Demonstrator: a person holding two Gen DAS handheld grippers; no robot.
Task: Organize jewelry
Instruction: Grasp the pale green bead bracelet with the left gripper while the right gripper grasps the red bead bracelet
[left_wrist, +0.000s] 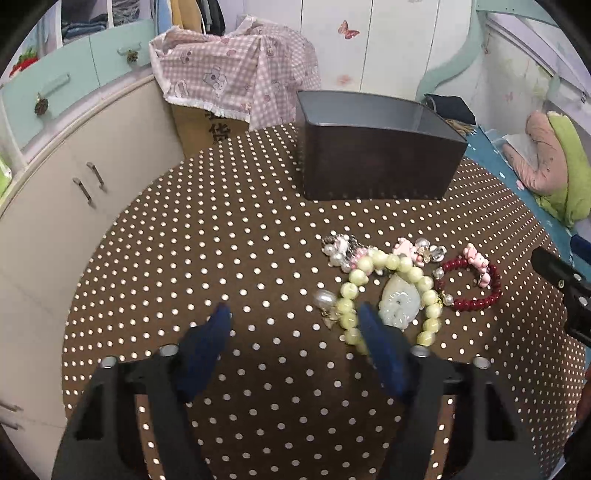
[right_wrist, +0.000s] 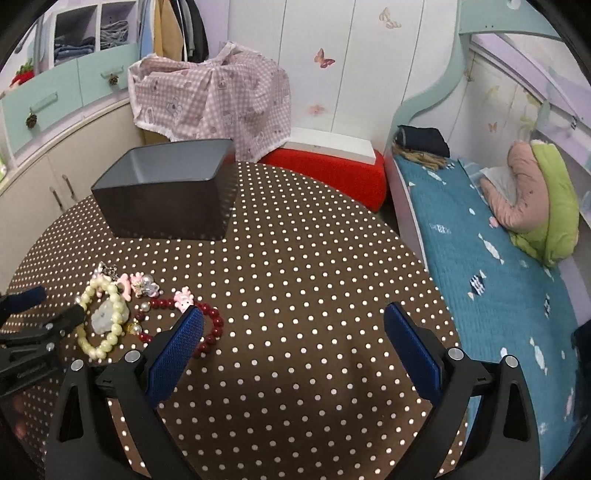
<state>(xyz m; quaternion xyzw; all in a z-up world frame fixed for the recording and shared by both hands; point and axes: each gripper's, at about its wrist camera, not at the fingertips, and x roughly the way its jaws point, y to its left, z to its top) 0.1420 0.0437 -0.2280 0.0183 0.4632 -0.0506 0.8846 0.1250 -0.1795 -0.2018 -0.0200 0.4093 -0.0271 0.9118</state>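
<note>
Both grippers, left gripper (left_wrist: 293, 317) and right gripper (right_wrist: 293, 325), gape empty above the bracelets; next, pinch the green bead bracelet (left_wrist: 391, 295) for the dark box (left_wrist: 380, 166).

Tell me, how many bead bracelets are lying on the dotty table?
2 clear ones: the pale green bead bracelet with a jade pendant, nearest the left gripper, and the dark red bead bracelet beside it. The charm cluster behind may hide more.

My fingers (right_wrist: 412, 349) wear blue pads. The table (right_wrist: 295, 277) is brown with white dots. The box (right_wrist: 166, 195) is dark grey; one bracelet (left_wrist: 391, 295) pale green, another (left_wrist: 476, 284) dark red.
</note>
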